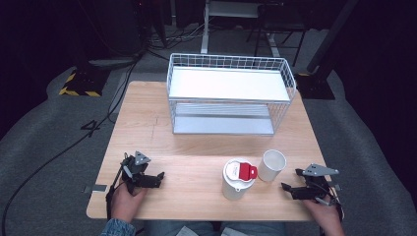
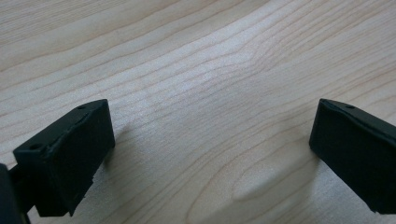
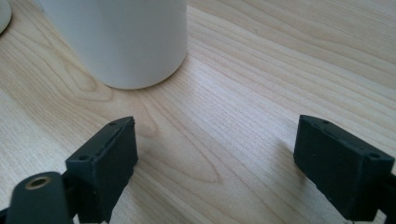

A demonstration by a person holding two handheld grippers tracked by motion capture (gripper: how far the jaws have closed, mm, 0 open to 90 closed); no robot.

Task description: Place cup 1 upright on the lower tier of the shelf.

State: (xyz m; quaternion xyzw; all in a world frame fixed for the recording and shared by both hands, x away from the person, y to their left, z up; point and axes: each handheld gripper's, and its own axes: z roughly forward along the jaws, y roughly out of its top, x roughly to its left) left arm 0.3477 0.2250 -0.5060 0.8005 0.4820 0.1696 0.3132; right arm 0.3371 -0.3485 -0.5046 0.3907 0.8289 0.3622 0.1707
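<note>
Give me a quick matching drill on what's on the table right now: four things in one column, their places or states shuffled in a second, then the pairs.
Things:
1. open white cup
2. lidded white cup
3. wire rack
4. left claw

Places or states:
A. at the far middle of the table
B. topped with a red tab
C. jaws wide apart over bare wood
D. upright, nearest the right claw

Pairs: 1-D, 2-B, 3-A, 4-C
</note>
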